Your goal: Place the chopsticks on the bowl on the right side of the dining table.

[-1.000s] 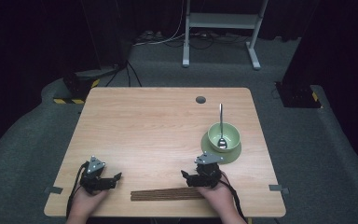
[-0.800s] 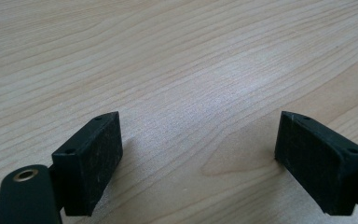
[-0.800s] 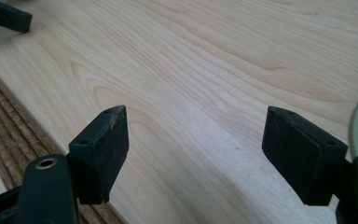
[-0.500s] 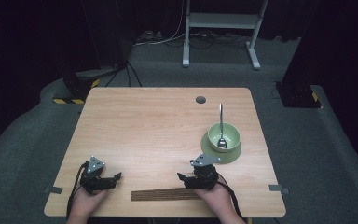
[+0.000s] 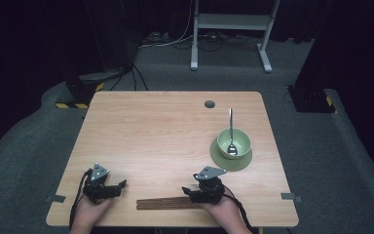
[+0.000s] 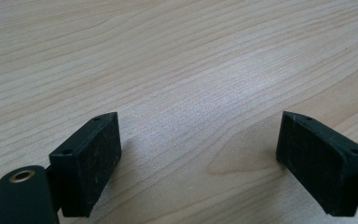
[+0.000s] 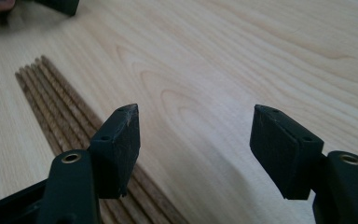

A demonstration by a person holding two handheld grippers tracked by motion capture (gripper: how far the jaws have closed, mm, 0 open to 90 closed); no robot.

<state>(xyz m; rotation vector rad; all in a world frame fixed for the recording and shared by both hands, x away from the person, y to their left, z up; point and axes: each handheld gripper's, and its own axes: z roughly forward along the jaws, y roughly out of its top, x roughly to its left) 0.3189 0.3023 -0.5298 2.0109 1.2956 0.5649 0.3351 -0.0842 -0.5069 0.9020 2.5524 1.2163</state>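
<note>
The right gripper [image 7: 193, 149] hangs low over the near edge of the table [image 5: 175, 126] with its jaws apart and nothing between them, though they have just been closing from a wider spread. Its left jaw stands over the bundle of dark wooden chopsticks [image 7: 65, 116], which lie flat in a tight row, while the other jaw is over bare wood. In the high view this gripper [image 5: 189, 191] sits at the right end of the chopsticks [image 5: 168, 203], having edged slightly left along the table since a second ago. That narrowing, with the sticks beside one jaw and not inside the gap, reads as lining up for a pick; the grip itself is not yet made, and the gripper would need to come across the bundle before closing. Whether the jaw touches the sticks or only shades them I cannot tell. The left gripper [image 6: 196, 154] rests released over bare table, wide open and well to the left of the chopsticks [image 5: 119, 185]. Farther right and back, a green bowl [image 5: 233, 141] stands on a green saucer [image 5: 231, 158], and a metal spoon [image 5: 231, 131] lies in the bowl with its handle leaning over the far rim.
</note>
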